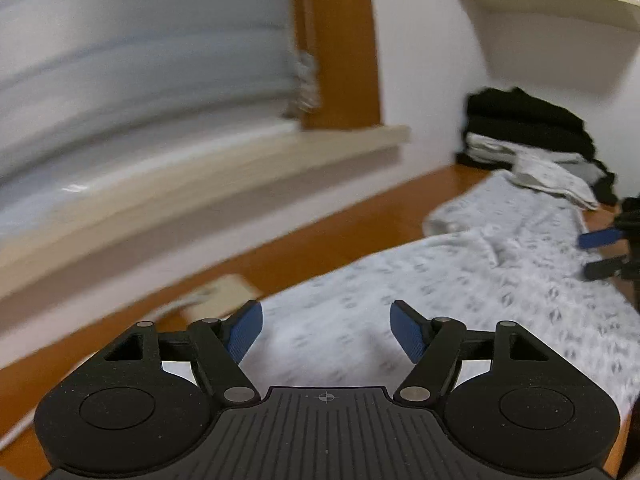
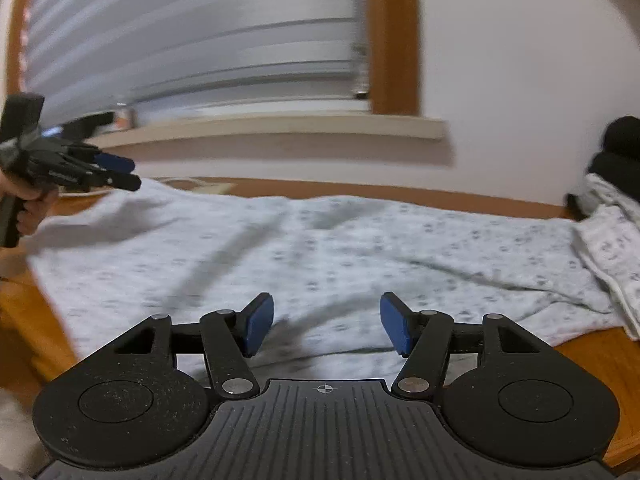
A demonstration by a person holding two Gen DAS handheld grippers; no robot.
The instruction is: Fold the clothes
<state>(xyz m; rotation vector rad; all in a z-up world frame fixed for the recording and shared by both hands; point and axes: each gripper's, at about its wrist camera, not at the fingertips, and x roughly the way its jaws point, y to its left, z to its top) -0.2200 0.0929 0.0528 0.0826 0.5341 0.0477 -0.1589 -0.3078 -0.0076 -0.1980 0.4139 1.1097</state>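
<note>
Pale grey patterned garment (image 2: 320, 240) lies spread across the orange-brown wooden worktop (image 2: 592, 360), creased, running from 9 o'clock to 3 o'clock in the right wrist view. One end of it lies bunched and turned over at 3 o'clock.

Left gripper (image 1: 326, 332): jaws stand apart, blue pads clear of the cloth, nothing between them; it hangs over the garment's near end. In the right wrist view it shows at 9 o'clock, held in a person's hand (image 2: 30, 204), at the garment's far corner.

Right gripper (image 2: 327, 326): jaws stand apart, nothing between the pads, poised over the near edge of the garment. Its blue-tipped fingers show at 3 o'clock in the left wrist view.

Stack of folded clothes (image 1: 532, 128), black and white items, sits at 2 o'clock at the end of the worktop against the white wall. A shelf (image 1: 552, 0) above it carries books; titles not legible. Window blind (image 2: 192, 32) and sill (image 2: 280, 128) at 12 o'clock, blurred.
</note>
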